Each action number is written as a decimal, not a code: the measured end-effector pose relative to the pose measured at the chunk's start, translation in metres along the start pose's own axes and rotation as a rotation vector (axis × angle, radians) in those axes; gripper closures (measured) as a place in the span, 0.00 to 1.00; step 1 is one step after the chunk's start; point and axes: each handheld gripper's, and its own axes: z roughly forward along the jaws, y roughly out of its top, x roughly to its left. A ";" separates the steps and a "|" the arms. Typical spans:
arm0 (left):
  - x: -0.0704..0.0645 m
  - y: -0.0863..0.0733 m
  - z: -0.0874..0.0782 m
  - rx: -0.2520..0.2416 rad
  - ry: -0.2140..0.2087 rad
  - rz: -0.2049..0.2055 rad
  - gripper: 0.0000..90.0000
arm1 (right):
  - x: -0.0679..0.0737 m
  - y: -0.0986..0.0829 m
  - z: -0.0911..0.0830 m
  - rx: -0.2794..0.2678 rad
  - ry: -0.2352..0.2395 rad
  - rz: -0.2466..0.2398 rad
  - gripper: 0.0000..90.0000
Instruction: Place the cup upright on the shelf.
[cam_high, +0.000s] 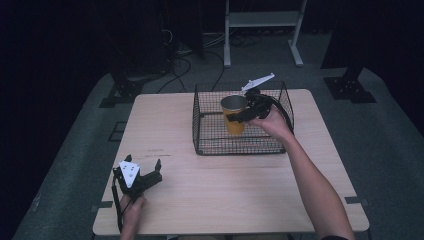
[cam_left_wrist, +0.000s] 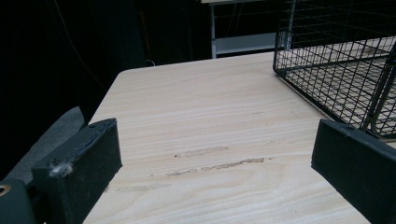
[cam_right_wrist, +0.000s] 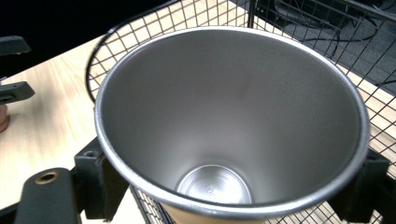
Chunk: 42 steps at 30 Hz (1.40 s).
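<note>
Right tongs (cam_high: 239, 117) are gripping one orange steel-lined tumbler (cam_high: 234, 114) inside one black wire basket (cam_high: 210, 142) at far right; left tongs (cam_high: 145, 170) are resting open on the near-left tabletop (cam_high: 225, 185).

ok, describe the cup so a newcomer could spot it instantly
Find the black wire basket at the table's far side. Inside it, clamped by the right gripper, stands the cup: orange outside, bare steel inside, empty, and the one coloured thing there.

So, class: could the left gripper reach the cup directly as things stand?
Probably not directly. The cup sits inside the wire basket, clamped by the right gripper, so the basket wall blocks a sideways approach. The open left gripper would need to come over the rim.
</note>
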 end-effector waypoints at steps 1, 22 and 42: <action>0.000 0.000 0.000 0.000 0.000 0.000 0.01 | -0.001 0.000 0.002 0.002 -0.004 -0.001 0.17; 0.000 0.000 0.000 -0.001 -0.001 -0.002 0.01 | -0.025 -0.001 0.047 0.090 -0.051 0.052 0.17; 0.000 0.000 0.000 -0.001 0.001 0.000 0.01 | -0.029 -0.012 0.071 0.135 -0.082 -0.005 0.16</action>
